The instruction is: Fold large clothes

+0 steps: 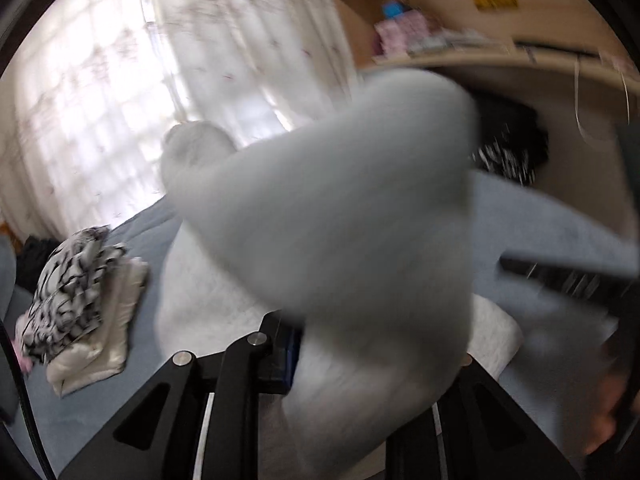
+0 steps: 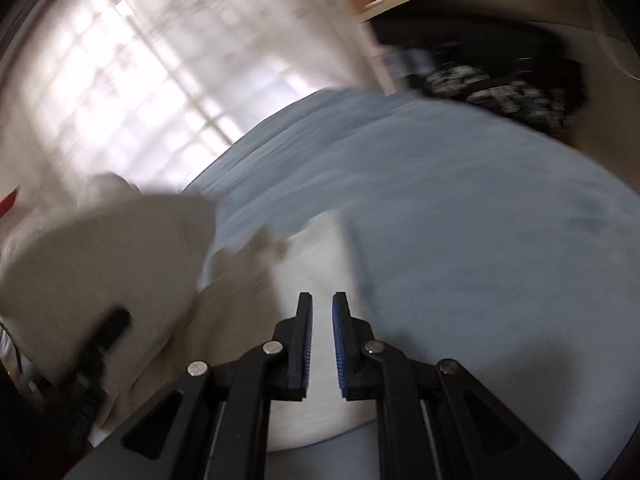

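White garment [image 1: 332, 216]: bunched in my left gripper [image 1: 360, 360], clamped on it, lifted over bed [image 1: 540, 216] centre. Right gripper [image 2: 322, 344]: fingers narrowly apart, empty, 6 o'clock. Risk: single-point hold; cloth slips or drapes crooked.

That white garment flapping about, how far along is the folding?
Done: a small stack of folded clothes lies on the blue bed. In hand: the left gripper lifts the white garment, part draped on the bed. The right gripper holds nothing. Left: laying it flat and folding it; a dark heap waits.
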Available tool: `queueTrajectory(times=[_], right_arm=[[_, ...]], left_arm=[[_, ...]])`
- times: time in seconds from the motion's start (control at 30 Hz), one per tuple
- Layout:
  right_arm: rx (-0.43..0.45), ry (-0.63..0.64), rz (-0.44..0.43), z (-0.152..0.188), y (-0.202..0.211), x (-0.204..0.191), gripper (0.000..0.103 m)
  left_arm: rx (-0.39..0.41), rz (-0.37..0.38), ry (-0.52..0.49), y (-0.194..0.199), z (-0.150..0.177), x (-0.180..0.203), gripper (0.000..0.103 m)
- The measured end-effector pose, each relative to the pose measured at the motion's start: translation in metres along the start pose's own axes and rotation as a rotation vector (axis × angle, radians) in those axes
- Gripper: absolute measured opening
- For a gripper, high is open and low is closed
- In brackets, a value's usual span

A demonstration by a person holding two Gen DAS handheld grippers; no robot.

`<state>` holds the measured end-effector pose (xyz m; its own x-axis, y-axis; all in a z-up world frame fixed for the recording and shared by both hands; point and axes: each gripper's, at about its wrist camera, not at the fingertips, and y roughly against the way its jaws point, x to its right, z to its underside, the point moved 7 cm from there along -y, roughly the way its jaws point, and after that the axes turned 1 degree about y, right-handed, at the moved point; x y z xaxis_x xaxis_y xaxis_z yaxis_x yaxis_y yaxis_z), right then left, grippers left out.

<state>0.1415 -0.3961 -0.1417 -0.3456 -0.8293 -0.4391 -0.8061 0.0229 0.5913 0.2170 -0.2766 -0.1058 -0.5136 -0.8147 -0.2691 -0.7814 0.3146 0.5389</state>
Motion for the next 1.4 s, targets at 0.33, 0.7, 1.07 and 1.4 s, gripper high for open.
queueTrajectory(times=[0.33, 0.7, 1.07, 1.4], right_arm=[[-0.034, -0.141, 0.092, 0.003, -0.018, 0.048, 0.01], [-0.042, -0.142, 0.085, 0.008, -0.018, 0.06, 0.01], [-0.035, -0.137, 0.074, 0.005, -0.018, 0.063, 0.01], [0.006, -0.066, 0.028, 0.0, -0.009, 0.039, 0.01]], left_arm=[[-0.058, 0.011, -0.284, -0.06, 0.026, 0.119, 0.018], [-0.02, 0.07, -0.282, -0.048, 0.016, 0.094, 0.031], [-0.039, 0.273, -0.241, -0.014, -0.006, 0.089, 0.087], [0.06, 0.356, 0.122, 0.07, -0.053, -0.058, 0.087]])
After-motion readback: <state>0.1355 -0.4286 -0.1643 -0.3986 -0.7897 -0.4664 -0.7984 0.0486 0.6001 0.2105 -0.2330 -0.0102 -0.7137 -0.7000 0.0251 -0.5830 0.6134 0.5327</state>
